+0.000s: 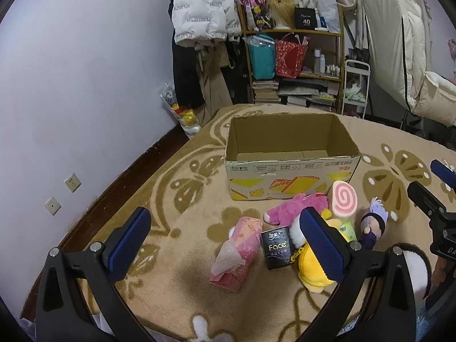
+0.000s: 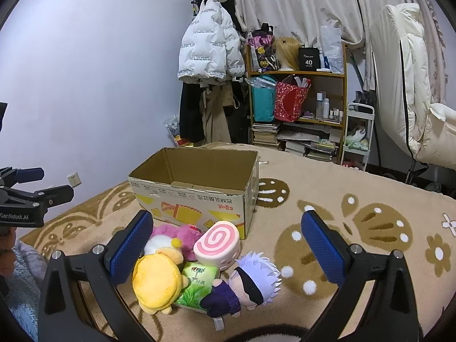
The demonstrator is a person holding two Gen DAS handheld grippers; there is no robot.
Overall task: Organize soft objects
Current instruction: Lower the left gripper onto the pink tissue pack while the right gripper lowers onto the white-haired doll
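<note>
patterned blanket (image 2: 356, 188): toys beside cardboard box (image 2: 196, 196), seemingly empty; both grippers wide.

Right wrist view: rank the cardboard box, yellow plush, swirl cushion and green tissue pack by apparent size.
1. cardboard box
2. yellow plush, though it sits nearer the camera
3. swirl cushion
4. green tissue pack, partly hidden

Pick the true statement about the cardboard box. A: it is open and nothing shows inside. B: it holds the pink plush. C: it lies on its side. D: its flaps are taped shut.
A: the cardboard box stands upright and open, only its bare floor showing; the pink plush lies outside it on the blanket.
</note>
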